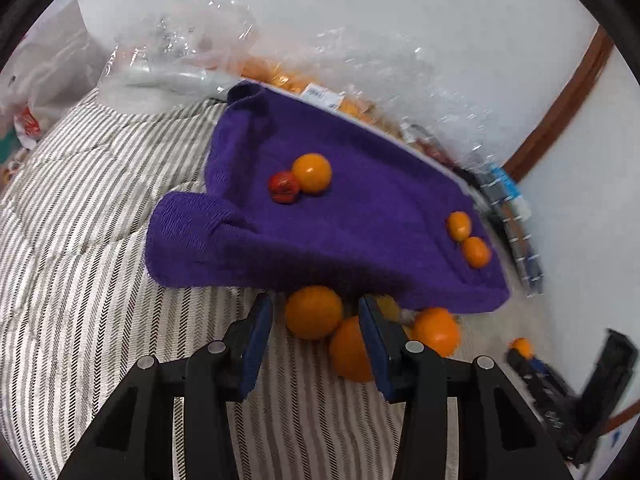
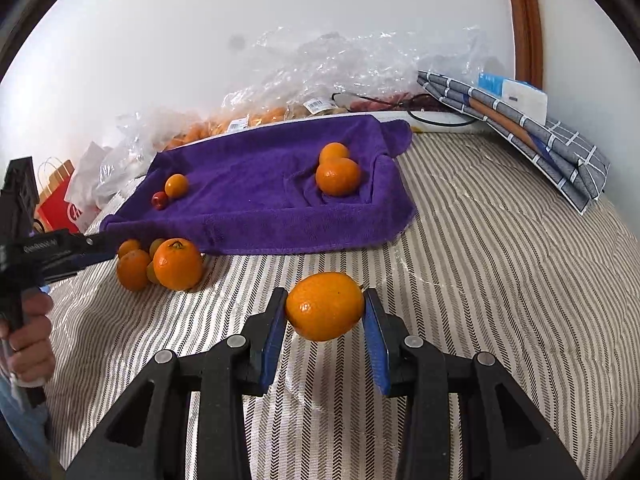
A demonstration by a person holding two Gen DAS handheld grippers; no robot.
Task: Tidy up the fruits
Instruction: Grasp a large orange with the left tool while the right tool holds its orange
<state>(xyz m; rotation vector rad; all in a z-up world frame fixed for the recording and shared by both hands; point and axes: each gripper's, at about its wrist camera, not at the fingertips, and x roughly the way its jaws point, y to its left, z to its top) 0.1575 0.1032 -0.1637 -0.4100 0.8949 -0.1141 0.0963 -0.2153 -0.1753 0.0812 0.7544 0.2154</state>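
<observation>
A purple towel [image 1: 360, 232] [image 2: 260, 208] is draped over a tray on the striped bed. It carries an orange [image 1: 312, 173] beside a small red fruit [image 1: 284, 187], and two more oranges [image 2: 338, 176] near its other end. Several loose oranges [image 1: 314, 312] [image 2: 178, 264] lie on the bed against the towel's front edge. My left gripper [image 1: 316, 302] is open, its tips either side of the nearest one without touching it. My right gripper [image 2: 325, 296] is shut on an orange [image 2: 324, 306], held above the bedcover.
Clear plastic bags of fruit [image 2: 304, 80] are piled along the wall behind the towel. A folded grey checked cloth [image 2: 520, 128] lies at the right, and a red paper bag [image 2: 56, 200] at the left. A person's hand [image 2: 28, 336] grips the left tool's handle.
</observation>
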